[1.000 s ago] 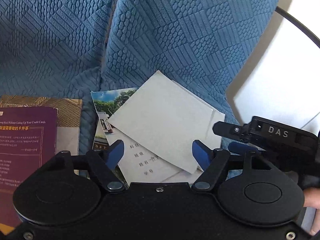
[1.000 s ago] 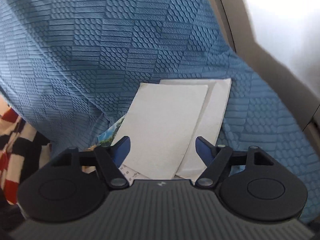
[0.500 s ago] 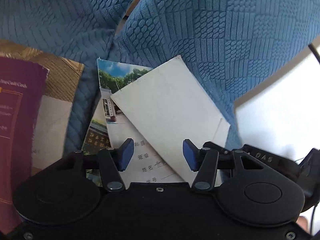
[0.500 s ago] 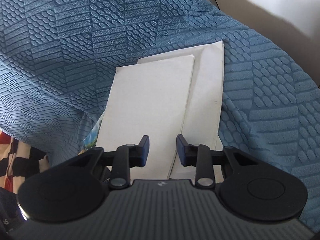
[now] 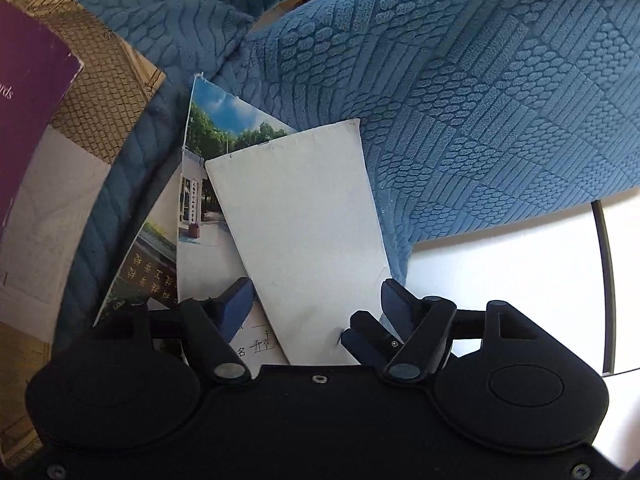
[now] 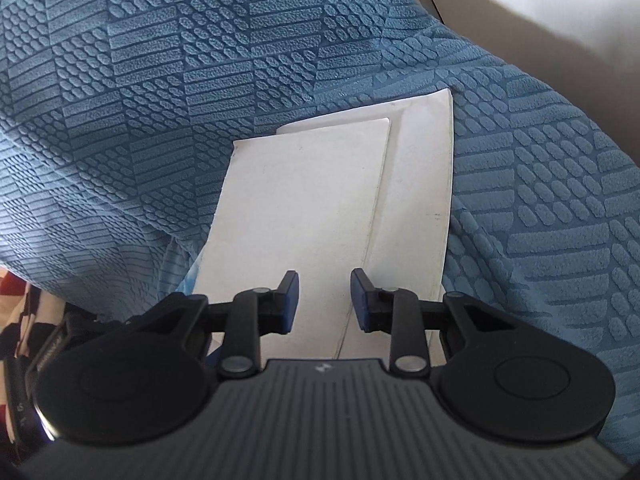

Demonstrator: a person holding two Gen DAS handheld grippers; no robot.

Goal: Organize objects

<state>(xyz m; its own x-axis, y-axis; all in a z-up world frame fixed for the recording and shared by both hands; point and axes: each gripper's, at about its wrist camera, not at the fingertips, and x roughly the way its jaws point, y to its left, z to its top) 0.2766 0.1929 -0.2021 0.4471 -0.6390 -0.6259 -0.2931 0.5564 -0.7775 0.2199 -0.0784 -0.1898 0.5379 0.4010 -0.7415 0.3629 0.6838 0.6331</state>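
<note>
Your left gripper (image 5: 316,300) points down at a loose pile of papers lying on a blue quilted sofa cover (image 5: 480,120). Its fingers (image 5: 236,304) stand wide apart and have just been opening again after a brief narrowing. The plain white card (image 5: 304,232) on top of the pile lies between them, but the pads do not press on it.

Your right gripper (image 6: 324,300) approaches the same pile from the other side. Its fingers (image 6: 290,300) have narrowed within the last second and now stand at a small gap. They straddle the near part of the plain white card (image 6: 296,216); whether the pads touch the paper cannot be told from this view. The dark tip of this gripper shows in the left wrist view just beside your left gripper's right finger.

Under the card, a second white sheet (image 6: 420,184) sticks out toward the sofa's right edge. On the other side, a photo-printed booklet showing trees and sky (image 5: 208,140) sticks out, with a form bearing printed characters (image 5: 256,344) below it.

Well apart, at the left of the sofa, a purple book (image 5: 28,112) rests on a brown patterned paper bag (image 5: 108,112).
</note>
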